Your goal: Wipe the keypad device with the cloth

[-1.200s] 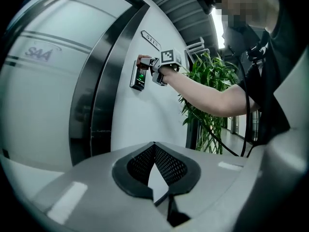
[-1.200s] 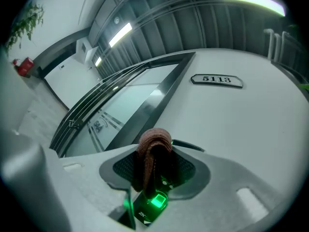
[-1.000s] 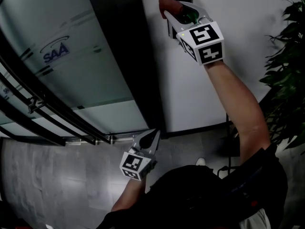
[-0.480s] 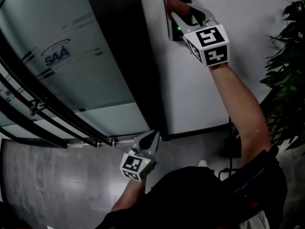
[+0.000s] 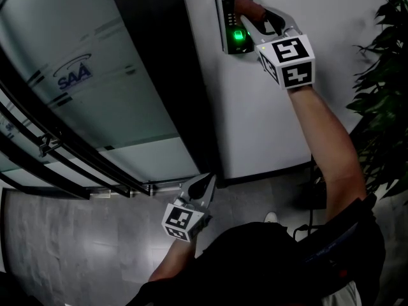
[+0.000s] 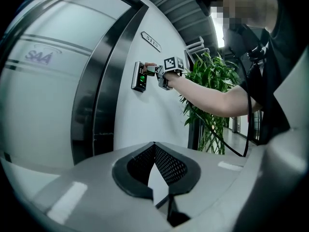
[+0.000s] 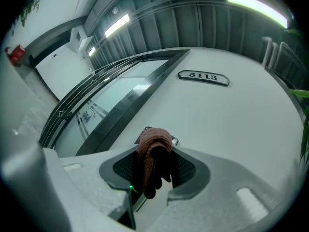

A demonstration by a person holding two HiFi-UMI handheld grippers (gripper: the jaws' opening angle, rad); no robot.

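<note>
The keypad device [image 5: 228, 19] is a dark panel on the white wall with a green light [image 5: 239, 36] glowing low on its face. My right gripper [image 5: 256, 13] is raised to its right edge and is shut on a reddish-brown cloth [image 5: 245, 6], which presses against the device's upper right. In the right gripper view the folded cloth [image 7: 152, 146] hangs between the jaws and hides most of the device. My left gripper [image 5: 208, 181] hangs low near the floor, shut and holding nothing. The left gripper view shows the keypad device [image 6: 139, 76] and the cloth [image 6: 150, 67] from afar.
A dark door frame [image 5: 159, 75] and frosted glass panel [image 5: 76, 75] stand left of the device. A leafy plant [image 5: 386, 88] stands at the right. A number plate [image 7: 203, 77] sits on the wall above. Grey floor [image 5: 76, 234] lies below.
My right gripper has slid the cloth rightward across the device, so the keypad's face and green light now show. The left gripper has stayed put.
</note>
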